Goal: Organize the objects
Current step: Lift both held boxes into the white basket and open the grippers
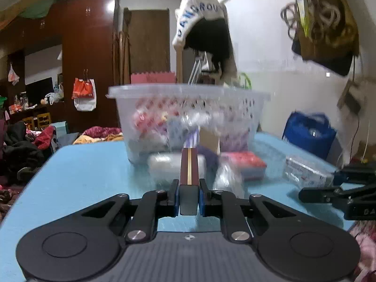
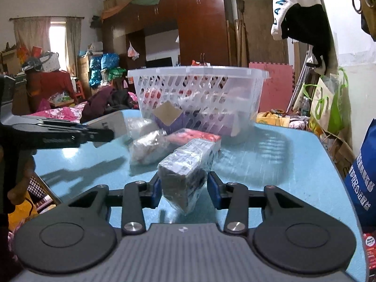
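My left gripper (image 1: 189, 196) is shut on a long maroon box with a gold stripe (image 1: 189, 166), held above the blue table and pointing at the clear plastic basket (image 1: 188, 117). My right gripper (image 2: 184, 188) is shut on a plastic-wrapped grey pack (image 2: 185, 166), just above the table. The same pack shows in the left wrist view (image 1: 305, 170) with the right gripper (image 1: 338, 188) at the right. The basket (image 2: 199, 96) holds several packets. The left gripper (image 2: 70, 132) with its box (image 2: 110, 121) shows at the left of the right wrist view.
On the blue table (image 1: 82, 176) in front of the basket lie a red-pink pack (image 2: 195, 137), a clear wrapped bundle (image 2: 148, 148) and a white roll (image 1: 164, 166). A blue bag (image 1: 310, 134) stands off the table's right side. Cluttered room and a wardrobe lie behind.
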